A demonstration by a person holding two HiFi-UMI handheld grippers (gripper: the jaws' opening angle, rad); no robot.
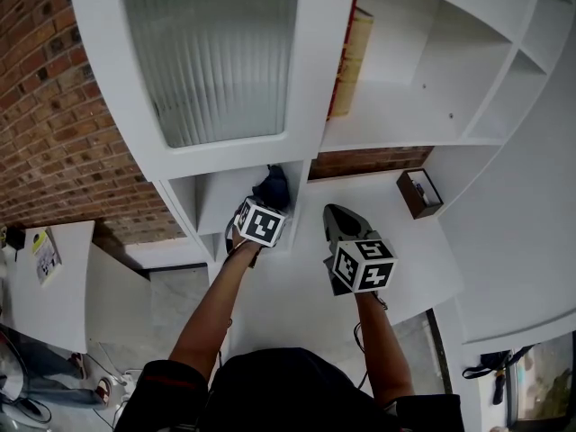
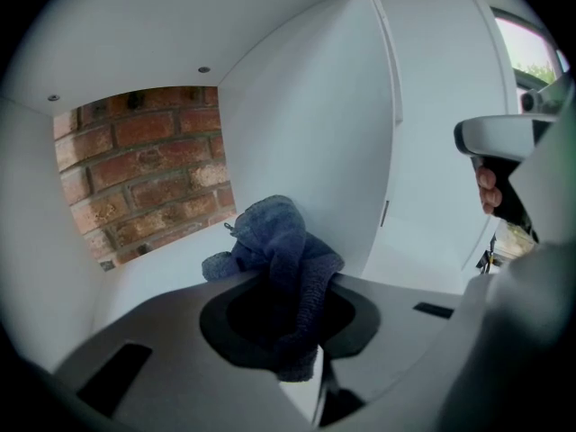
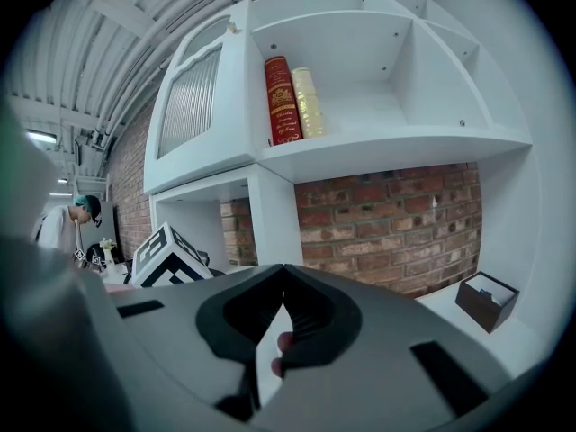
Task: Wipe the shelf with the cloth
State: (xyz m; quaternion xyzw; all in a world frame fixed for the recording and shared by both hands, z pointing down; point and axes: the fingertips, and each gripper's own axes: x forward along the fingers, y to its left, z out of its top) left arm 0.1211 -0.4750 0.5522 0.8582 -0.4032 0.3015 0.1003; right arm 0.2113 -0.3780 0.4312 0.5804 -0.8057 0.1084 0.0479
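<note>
Compartment: the left gripper (image 1: 263, 207) reached into the low open bay of the white shelf (image 1: 214, 207). The bay had a brick back and white side walls.
Left jaws: they were pressed together on the cloth (image 2: 286, 257), with a fold hanging down through the gap between them.
Cloth: dark blue and bunched into a wad with no clear long axis, it stood out ahead of the jaw tips, toward the back of the bay and near its right wall.
Cloth to shelf floor: the wad sat low over the white board, but neither view showed whether it touched.
Key relation: the surface to wipe lay under and ahead of the cloth, so the stroke probably called for pressing the wad down and then sweeping along the board. The left gripper was the one placed to do it.
Right gripper (image 1: 340, 226): it hung outside the bay, over the open counter beside the dividing wall and apart from the cloth.
Right jaws: they were brought together with nothing between them.
Farther right: a small brown box (image 1: 418, 193) stood on the counter, well clear of both grippers.
</note>
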